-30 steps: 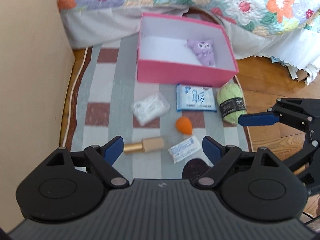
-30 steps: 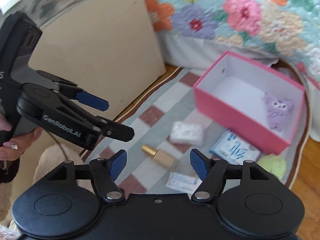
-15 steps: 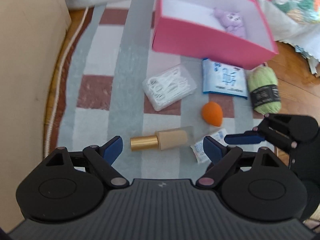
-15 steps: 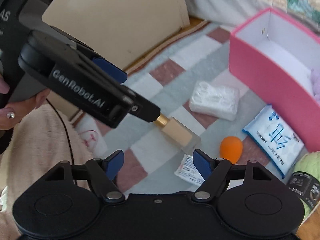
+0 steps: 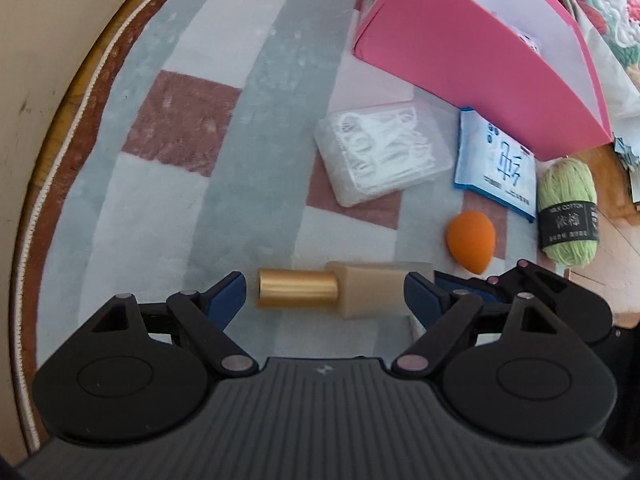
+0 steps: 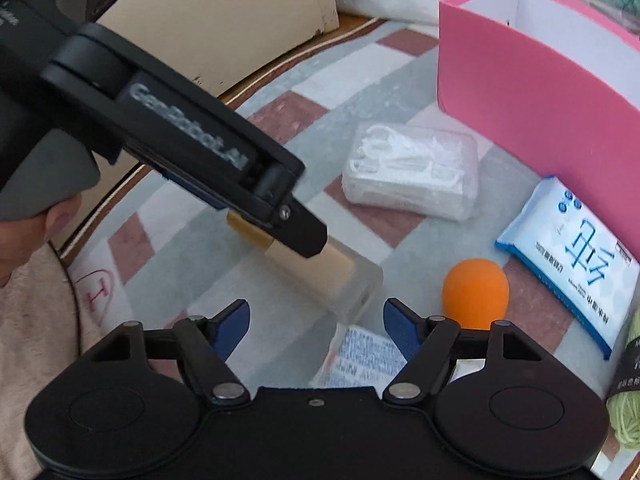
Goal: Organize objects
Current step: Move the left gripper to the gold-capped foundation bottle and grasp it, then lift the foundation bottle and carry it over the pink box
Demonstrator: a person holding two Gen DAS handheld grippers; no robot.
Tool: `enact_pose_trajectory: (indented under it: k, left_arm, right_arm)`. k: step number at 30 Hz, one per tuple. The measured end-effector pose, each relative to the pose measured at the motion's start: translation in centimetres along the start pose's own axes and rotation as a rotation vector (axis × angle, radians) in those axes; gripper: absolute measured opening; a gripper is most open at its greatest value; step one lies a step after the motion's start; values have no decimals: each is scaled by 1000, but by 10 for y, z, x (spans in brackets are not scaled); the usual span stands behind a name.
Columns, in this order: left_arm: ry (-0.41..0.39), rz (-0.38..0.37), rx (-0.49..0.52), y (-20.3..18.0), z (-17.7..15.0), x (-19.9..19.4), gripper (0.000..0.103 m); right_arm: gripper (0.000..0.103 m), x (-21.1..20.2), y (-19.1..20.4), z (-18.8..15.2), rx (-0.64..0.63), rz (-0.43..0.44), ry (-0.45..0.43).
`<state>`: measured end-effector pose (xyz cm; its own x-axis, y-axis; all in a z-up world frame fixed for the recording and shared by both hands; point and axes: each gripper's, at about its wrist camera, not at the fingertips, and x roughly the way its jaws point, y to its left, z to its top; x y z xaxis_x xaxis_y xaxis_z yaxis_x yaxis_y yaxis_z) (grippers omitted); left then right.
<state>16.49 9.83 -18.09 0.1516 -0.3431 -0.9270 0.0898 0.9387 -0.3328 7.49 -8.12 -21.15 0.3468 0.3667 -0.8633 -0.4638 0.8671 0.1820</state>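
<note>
A beige bottle with a gold cap point(image 5: 344, 292) lies on its side on the checked rug, between the open fingers of my left gripper point(image 5: 324, 296); it also shows in the right wrist view point(image 6: 320, 268). My right gripper point(image 6: 316, 320) is open and empty, low over a small printed sachet point(image 6: 360, 356). An orange sponge egg point(image 5: 470, 240) point(image 6: 474, 292), a clear box of floss picks point(image 5: 384, 152) point(image 6: 412, 172), a blue wipes pack point(image 5: 496, 160) point(image 6: 572, 252) and green yarn point(image 5: 568, 208) lie nearby. The pink box point(image 5: 480, 44) point(image 6: 532, 80) stands behind them.
A beige board point(image 5: 48, 40) stands along the rug's left edge. A floral quilt point(image 5: 612, 0) hangs behind the pink box. Wooden floor point(image 5: 624, 264) shows to the right of the rug. The left gripper's body point(image 6: 160, 136) crosses the right wrist view.
Both grippers have come down and forward to the rug. My left gripper now straddles the bottle, and my right gripper has closed in on the sachet beside it.
</note>
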Motion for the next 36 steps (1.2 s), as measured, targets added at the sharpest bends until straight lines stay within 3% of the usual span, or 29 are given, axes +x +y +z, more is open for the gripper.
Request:
enact_pose_trajectory:
  k: [1, 4, 8, 16, 24, 28, 31, 36]
  left_arm:
    - [2, 3, 7, 0, 1, 5, 78]
    - [-5, -16, -20, 4, 6, 5, 77]
    - [-7, -44, -50, 11, 3, 6, 76]
    - [-44, -58, -107, 17, 2, 2, 66]
    - [-55, -62, -136, 18, -1, 3, 66]
    - [-77, -49, -118, 13, -2, 4, 69]
    - [-95, -52, -110, 13, -1, 9, 77]
    - [-109, -54, -115, 12, 0, 9, 77]
  right_arm:
    - [75, 3, 3, 0, -9, -10, -7]
    - [74, 12, 12, 4, -28, -77, -26]
    - [73, 15, 10, 5, 9, -105, -42]
    - [78, 19, 11, 1, 56, -145, -93]
    - [85, 14, 7, -8, 36, -183, -85]
    - [70, 10, 14, -7, 42, -169, -92]
    - [70, 10, 17, -7, 30, -177, -95]
    - [72, 11, 12, -10, -6, -156, -128]
